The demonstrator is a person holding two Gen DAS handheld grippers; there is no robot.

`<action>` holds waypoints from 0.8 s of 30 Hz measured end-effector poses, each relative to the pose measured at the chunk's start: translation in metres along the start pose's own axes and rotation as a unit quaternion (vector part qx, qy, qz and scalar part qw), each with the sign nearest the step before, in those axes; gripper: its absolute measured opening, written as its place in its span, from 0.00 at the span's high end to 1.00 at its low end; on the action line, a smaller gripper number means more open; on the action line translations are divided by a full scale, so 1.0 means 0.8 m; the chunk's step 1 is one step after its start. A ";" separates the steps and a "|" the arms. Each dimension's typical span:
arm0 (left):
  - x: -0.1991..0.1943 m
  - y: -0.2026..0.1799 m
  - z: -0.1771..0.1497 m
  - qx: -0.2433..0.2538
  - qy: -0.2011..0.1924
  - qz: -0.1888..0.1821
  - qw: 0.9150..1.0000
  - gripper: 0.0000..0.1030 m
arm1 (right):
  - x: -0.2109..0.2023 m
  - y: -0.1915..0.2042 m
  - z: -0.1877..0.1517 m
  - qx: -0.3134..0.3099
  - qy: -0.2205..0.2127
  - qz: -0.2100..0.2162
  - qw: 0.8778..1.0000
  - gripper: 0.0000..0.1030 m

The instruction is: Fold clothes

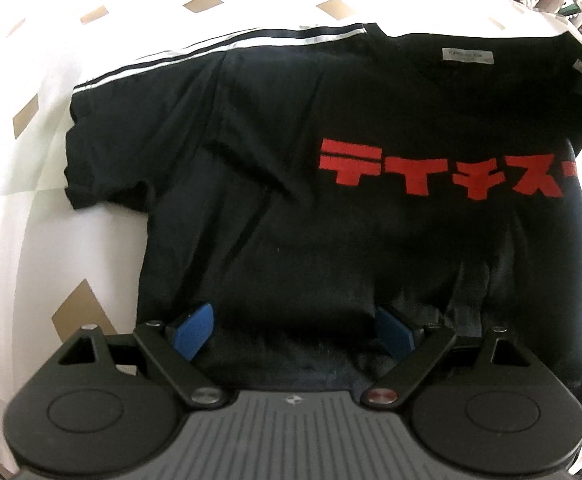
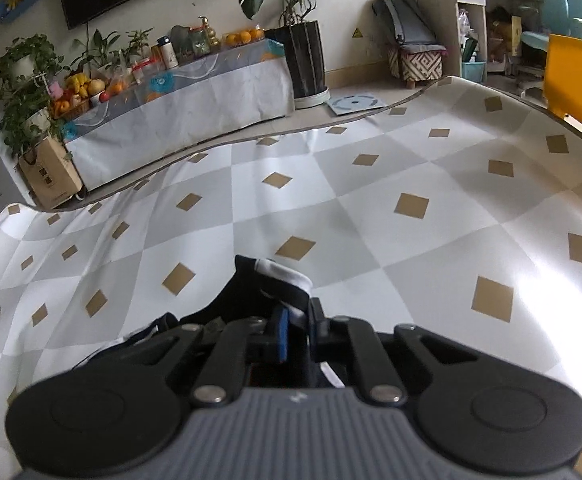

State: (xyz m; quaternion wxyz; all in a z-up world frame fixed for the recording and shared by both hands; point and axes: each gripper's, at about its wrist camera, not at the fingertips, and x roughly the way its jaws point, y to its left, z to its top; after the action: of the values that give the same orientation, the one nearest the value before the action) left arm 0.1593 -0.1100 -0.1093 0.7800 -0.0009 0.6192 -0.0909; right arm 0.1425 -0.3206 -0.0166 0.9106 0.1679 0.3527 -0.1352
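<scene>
While we look down through the left wrist camera, our left gripper point(image 1: 293, 330) hangs over the lower hem of the black T-shirt point(image 1: 331, 208), which lies spread flat on the checked desk point(image 1: 51, 240). Its blue fingers point(image 1: 193, 330) stand wide apart and hold nothing. The striped sleeve point(image 1: 139, 100) lies out at ten o'clock, the neck label point(image 1: 467, 56) at one o'clock, the red lettering point(image 1: 443, 168) at two o'clock.

Through the right wrist camera, our right gripper point(image 2: 297, 320) has its fingers pinched shut on a bunch of black-and-white cloth point(image 2: 275, 280) of the shirt, raised a little off the desk. The grip looks thin; we judge the cloth could slip out mid-fold. With our left fingers holding nothing, the body might drag and wrinkle as we pull.

At ten o'clock, a fruit basket point(image 2: 73, 106) holds bananas and oranges; at nine o'clock a paper bag point(image 2: 51, 176) stands on the floor, contents hidden.
</scene>
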 end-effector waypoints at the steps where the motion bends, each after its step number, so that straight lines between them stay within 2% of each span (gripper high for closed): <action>1: 0.000 0.000 -0.001 0.001 0.001 0.000 1.000 0.15 | 0.004 -0.001 0.000 0.001 0.002 0.000 1.000 0.91; 7: -0.003 0.001 -0.006 0.001 0.004 -0.001 1.000 0.15 | 0.018 -0.003 0.002 0.003 -0.005 -0.014 1.000 0.91; 12: -0.002 0.001 -0.008 0.003 0.008 0.003 1.000 0.14 | 0.007 0.014 0.010 -0.018 -0.042 0.003 0.999 0.91; 14: -0.002 0.000 -0.009 0.008 0.007 0.005 1.000 0.14 | 0.005 0.019 0.011 -0.027 -0.056 0.011 0.998 0.88; 15: -0.003 -0.001 -0.010 0.010 0.007 0.005 1.000 0.14 | 0.007 0.017 0.012 -0.021 -0.050 0.012 0.998 0.83; 18: -0.004 0.001 -0.010 0.012 0.006 0.006 1.000 0.14 | 0.012 0.010 0.012 -0.001 -0.032 0.008 0.999 0.58; 19: -0.005 0.001 -0.010 0.011 0.006 0.006 1.000 0.14 | 0.012 0.007 0.012 0.008 -0.031 0.002 0.999 0.54; 24: -0.012 -0.001 -0.009 0.009 0.004 0.009 1.000 0.14 | 0.005 -0.005 0.017 0.022 -0.021 0.001 1.000 0.49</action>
State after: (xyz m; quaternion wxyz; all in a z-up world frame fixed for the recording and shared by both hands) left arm 0.1507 -0.1085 -0.1019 0.7780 0.0117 0.6217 -0.0896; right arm 0.1521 -0.3305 -0.0105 0.9140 0.1851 0.3301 -0.1459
